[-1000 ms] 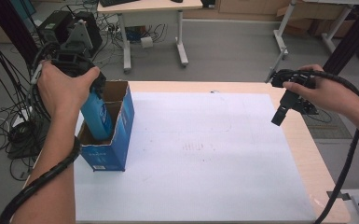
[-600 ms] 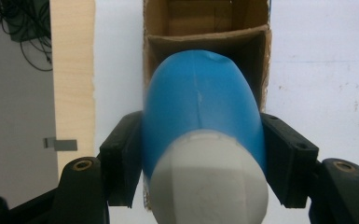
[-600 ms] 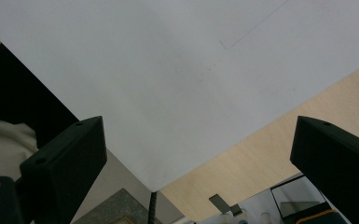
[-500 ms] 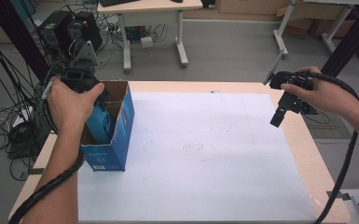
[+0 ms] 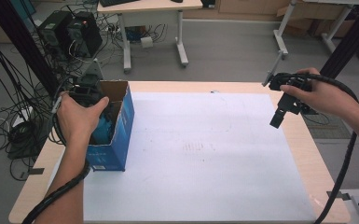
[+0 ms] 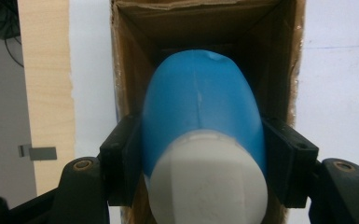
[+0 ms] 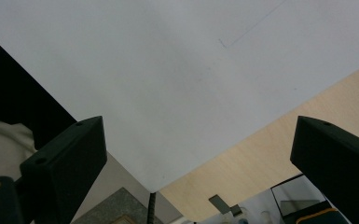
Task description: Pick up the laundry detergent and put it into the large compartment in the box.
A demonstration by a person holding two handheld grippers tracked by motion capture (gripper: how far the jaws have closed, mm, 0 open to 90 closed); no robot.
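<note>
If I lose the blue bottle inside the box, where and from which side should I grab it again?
Probably the shoulder just below the white cap, coming straight down through the box's open top. The bottle stands cap up between close cardboard walls, so only its upper end is reachable. The left gripper already clamps there, jaws on the narrower sides.

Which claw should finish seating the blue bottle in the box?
Left. The left claw already grips the blue bottle inside the cardboard box; the right claw hangs open over the table's far side.
</note>
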